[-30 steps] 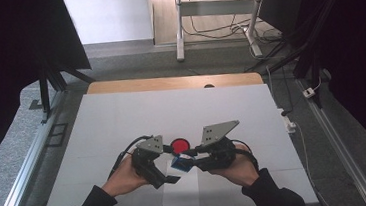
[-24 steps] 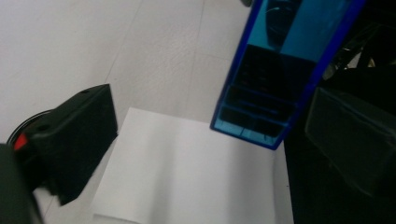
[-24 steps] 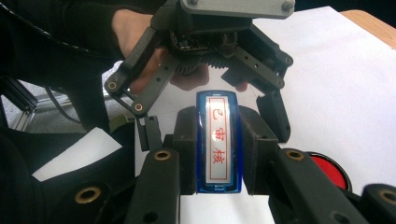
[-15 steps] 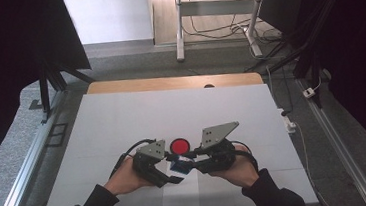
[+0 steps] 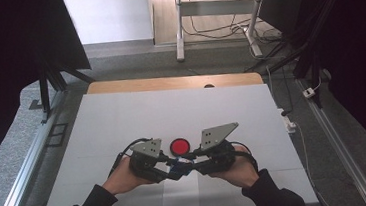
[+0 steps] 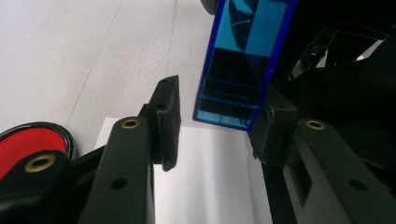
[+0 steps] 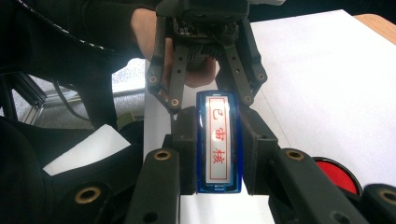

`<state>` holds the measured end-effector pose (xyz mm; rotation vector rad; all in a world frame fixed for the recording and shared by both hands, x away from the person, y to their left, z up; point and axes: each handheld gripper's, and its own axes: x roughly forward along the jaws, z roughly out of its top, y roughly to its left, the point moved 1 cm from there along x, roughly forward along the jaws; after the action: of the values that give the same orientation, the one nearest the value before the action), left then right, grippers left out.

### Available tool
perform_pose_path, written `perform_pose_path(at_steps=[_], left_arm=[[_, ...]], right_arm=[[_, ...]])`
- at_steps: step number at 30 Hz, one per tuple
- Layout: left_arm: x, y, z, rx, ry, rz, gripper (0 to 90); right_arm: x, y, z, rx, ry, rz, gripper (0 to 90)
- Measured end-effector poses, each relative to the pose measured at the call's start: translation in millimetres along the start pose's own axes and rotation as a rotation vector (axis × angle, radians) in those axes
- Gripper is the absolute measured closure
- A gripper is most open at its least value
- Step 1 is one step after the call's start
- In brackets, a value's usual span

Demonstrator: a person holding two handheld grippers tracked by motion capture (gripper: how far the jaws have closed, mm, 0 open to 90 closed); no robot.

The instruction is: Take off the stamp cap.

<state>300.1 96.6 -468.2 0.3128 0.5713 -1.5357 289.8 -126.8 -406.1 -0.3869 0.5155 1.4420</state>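
Jaws clamp blue stamp (image 7: 218, 142), red characters, perhaps "已审核"

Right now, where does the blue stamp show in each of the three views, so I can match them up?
High view: blue stamp low centre, between the two grippers.
Left gripper view: upper centre, hanging toward that gripper's jaws.
Right gripper view: centre, clamped upright in the right gripper.
Shared landmark: the red ink pad.

One blue stamp (image 7: 218, 144), one red ink pad (image 5: 179, 145), one paper sheet (image 5: 181, 193), two claws.
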Motion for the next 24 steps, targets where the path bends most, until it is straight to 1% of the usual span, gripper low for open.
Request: perform_pose_path(at_steps=[1,2,4,6,9,14,17,19,22,24], left_arm=[[-0.5,-0.6,-0.2,0.008,-0.005,0.003,58.2],[-0.5,-0.6,-0.2,0.008,-0.005,0.003,59.1],[-1.1,-0.6,-0.1,0.014,-0.004,-0.003,59.3],[-1.5,-1.0,-0.2,0.018,-0.01,-0.011,62.2],[-2.0,-0.6,-0.7,0.024,-0.017,-0.017,62.5],[-2.8,-0.3,-1.3,0.03,-0.026,-0.03,66.1],[-3.4,-0.2,-1.7,0.04,-0.034,-0.041,67.7],[-4.1,-0.2,-3.0,0.055,-0.044,-0.055,68.4],[-4.1,-0.1,-3.5,0.051,-0.045,-0.06,68.7],[-4.0,-0.4,-3.8,0.055,-0.041,-0.057,68.9]], right_arm=[[-0.1,0.2,0.1,0.0,-0.001,0.0,71.5],[-0.1,0.2,0.1,0.0,-0.001,0.0,71.5],[-0.2,0.4,0.4,-0.002,-0.003,-0.001,71.5],[-0.5,0.8,0.6,-0.004,-0.006,0.0,71.5],[-0.6,1.1,0.9,-0.006,-0.009,0.002,71.5],[-1.0,1.2,1.2,-0.015,-0.011,-0.004,71.5],[-1.5,1.8,1.6,-0.017,-0.015,0.004,71.5],[-1.4,2.4,2.1,-0.019,-0.017,0.011,71.5],[-1.3,2.7,2.2,-0.017,-0.017,0.017,71.5],[-0.9,2.6,1.9,-0.016,-0.016,0.018,71.6]])
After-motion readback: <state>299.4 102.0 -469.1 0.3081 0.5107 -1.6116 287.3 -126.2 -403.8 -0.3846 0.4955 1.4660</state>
